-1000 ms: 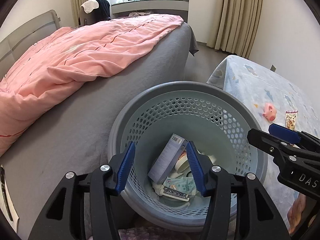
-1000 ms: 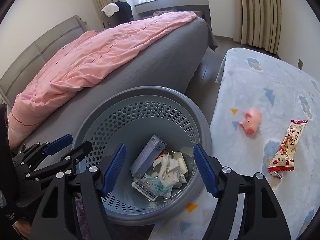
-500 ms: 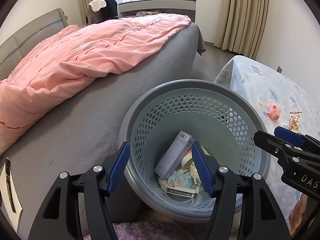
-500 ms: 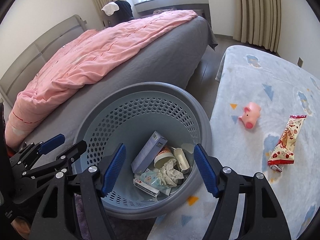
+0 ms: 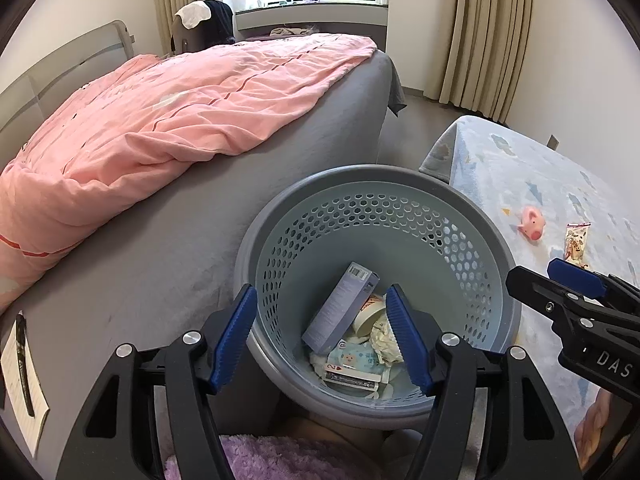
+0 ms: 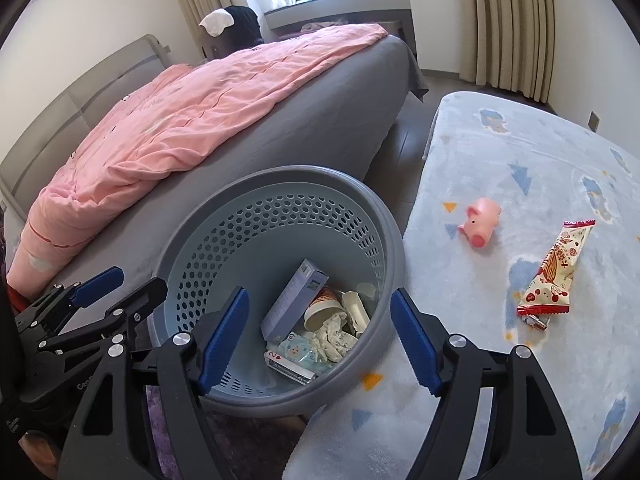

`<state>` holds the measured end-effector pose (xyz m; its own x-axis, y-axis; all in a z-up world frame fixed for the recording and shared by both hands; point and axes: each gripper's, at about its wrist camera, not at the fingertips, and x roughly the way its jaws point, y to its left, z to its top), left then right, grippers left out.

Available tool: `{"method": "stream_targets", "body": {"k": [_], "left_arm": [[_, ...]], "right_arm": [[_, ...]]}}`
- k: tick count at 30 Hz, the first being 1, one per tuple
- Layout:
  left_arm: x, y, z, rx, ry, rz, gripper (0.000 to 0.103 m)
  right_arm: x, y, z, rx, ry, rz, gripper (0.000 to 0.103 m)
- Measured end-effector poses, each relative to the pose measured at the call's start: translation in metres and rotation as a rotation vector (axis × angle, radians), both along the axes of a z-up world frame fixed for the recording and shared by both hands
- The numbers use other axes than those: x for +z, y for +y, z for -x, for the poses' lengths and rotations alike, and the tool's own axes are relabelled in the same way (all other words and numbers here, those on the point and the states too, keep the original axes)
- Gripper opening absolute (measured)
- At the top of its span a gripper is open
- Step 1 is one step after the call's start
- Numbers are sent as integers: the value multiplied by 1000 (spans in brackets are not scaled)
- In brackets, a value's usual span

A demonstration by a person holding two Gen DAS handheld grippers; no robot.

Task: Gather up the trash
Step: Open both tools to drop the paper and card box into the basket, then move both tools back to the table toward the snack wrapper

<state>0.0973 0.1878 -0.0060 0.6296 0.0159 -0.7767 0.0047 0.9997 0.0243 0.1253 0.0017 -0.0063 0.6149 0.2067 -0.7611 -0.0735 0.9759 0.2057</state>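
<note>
hovering over the trash basket (image 6: 276, 184), both grippers' jaws spread, holding nothing.

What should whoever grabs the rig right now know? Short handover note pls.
Left tool: open, nothing held, above the near rim of the bin.
Right tool: open, nothing held, also above the bin.
Bin stands on the floor between the bed and the mat.
Done: box, cup, tissue and other scraps are in the bin.
Left: snack wrapper lies on the mat, right of the bin. The pig toy beside it is probably not trash.
</note>
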Motion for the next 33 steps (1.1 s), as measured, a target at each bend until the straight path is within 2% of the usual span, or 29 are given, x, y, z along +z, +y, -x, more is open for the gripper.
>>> {"method": "stream_targets", "body": {"k": [18, 33], "left_arm": [[19, -36, 28, -60, -21, 5, 66], [21, -79, 43, -127, -24, 21, 66]], "right_arm": [[17, -41, 37, -67, -26, -6, 73], [18, -90, 66, -154, -27, -9, 75]]}}
